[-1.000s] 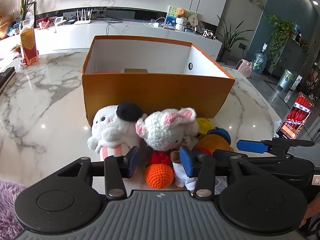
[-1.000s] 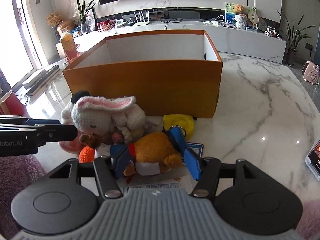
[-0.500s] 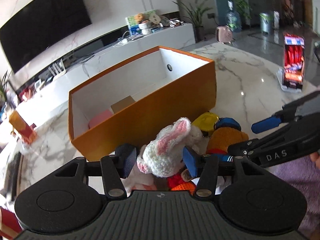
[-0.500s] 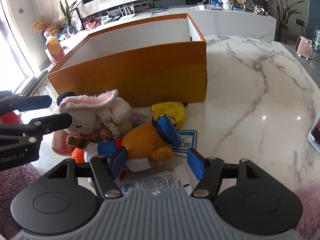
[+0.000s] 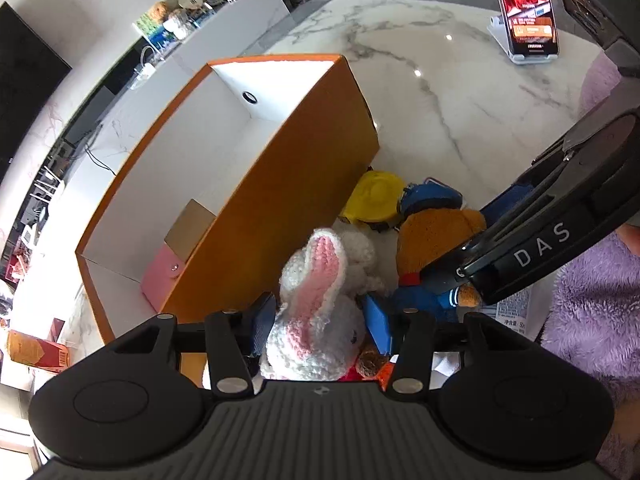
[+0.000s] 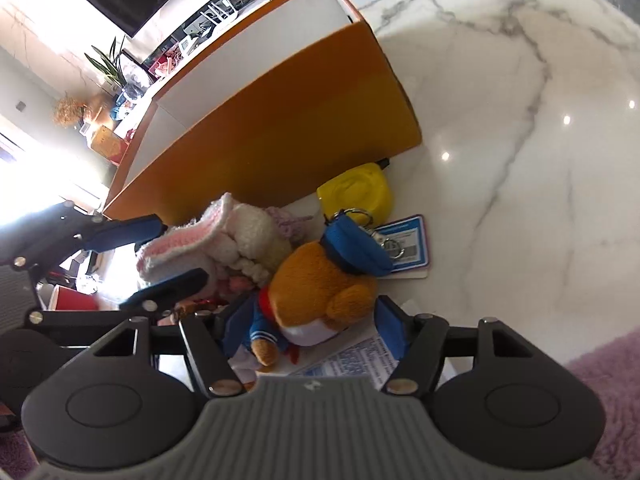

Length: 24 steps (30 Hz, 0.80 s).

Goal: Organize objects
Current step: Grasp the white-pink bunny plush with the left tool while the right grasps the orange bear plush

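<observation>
A white crochet bunny (image 5: 316,320) with pink ears fills the gap between the blue pads of my left gripper (image 5: 320,322), whose jaws are closing and press on its sides. In the right wrist view the left gripper (image 6: 182,250) clamps the bunny (image 6: 224,236). An orange plush bear (image 6: 320,280) in a blue cap and sailor suit lies on the marble between the pads of my right gripper (image 6: 312,320), which straddles it open. The left wrist view shows the right gripper (image 5: 468,240) reaching over the bear (image 5: 432,236). Just behind stands an orange box (image 5: 280,184).
Inside the box lie a pink wallet (image 5: 162,276) and a brown card (image 5: 188,224). A yellow round case (image 6: 356,194), a blue card (image 6: 408,240) and a printed packet (image 6: 352,360) lie by the bear. A phone on a stand (image 5: 528,12) is far right. A purple fuzzy sleeve (image 5: 592,320) is at right.
My left gripper moved in around the bunny, took hold of it and rolled. The right gripper widened, rolled and came down around the bear, which has stayed on the table.
</observation>
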Each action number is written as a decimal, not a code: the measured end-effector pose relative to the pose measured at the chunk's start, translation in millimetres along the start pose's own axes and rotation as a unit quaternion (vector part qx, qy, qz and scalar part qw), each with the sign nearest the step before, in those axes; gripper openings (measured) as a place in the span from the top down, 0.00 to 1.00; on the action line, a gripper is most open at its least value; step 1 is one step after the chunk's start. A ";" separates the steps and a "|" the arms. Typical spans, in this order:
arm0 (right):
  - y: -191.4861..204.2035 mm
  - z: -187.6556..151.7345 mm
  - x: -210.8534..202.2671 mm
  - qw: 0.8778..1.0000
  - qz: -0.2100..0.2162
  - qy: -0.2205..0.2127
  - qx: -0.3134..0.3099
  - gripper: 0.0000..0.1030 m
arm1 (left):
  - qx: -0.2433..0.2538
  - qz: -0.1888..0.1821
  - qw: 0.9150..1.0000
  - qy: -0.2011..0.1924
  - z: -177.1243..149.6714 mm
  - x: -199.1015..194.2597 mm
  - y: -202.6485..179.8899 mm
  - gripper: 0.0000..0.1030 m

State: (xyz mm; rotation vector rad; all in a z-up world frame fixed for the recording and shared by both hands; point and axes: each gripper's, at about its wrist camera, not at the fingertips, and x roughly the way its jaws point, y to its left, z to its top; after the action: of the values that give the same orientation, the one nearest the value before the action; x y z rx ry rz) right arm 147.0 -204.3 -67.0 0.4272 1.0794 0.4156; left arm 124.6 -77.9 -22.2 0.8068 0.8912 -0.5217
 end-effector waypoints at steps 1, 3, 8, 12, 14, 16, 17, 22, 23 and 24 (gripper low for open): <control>0.4 0.5 3.0 1.000 -0.002 0.004 0.001 0.34 | 0.003 -0.003 1.000 0.008 0.3 2.3 1.7 0.44; 0.4 2.4 8.5 1.000 -0.001 0.007 0.004 0.34 | 0.007 -0.012 1.000 0.023 3.7 7.4 4.3 0.45; -1.5 5.8 18.1 1.000 0.009 0.011 0.018 0.33 | 0.009 -0.035 0.998 0.058 9.8 19.6 9.1 0.45; -2.8 8.1 26.5 1.000 0.012 0.014 0.022 0.34 | 0.013 -0.046 0.996 0.078 13.8 29.3 9.7 0.46; -5.0 8.1 29.1 0.999 0.016 0.015 0.027 0.35 | 0.010 -0.048 0.996 0.080 14.8 30.2 10.5 0.47; -3.7 7.4 29.2 1.000 0.016 0.010 0.021 0.38 | 0.006 -0.049 0.996 0.080 14.0 30.2 10.9 0.50; -3.2 6.7 29.5 1.000 0.015 0.007 0.019 0.40 | 0.001 -0.048 0.996 0.078 13.3 29.5 11.6 0.51; 1.1 4.4 24.3 1.000 0.010 -0.005 0.007 0.45 | -0.069 -0.049 0.995 0.057 4.7 23.8 21.3 0.58; 2.3 3.8 22.3 1.000 0.008 -0.008 0.003 0.45 | -0.084 -0.050 0.994 0.053 3.1 22.2 23.9 0.59; 3.9 2.6 19.2 1.000 0.006 -0.012 -0.003 0.46 | -0.098 -0.051 0.993 0.048 0.6 20.0 25.9 0.60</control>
State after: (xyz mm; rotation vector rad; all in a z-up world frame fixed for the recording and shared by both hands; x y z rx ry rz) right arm 156.8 -191.3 -78.2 0.4329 1.0530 0.4240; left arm 153.7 -64.4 -28.6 0.6138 1.0584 -0.4791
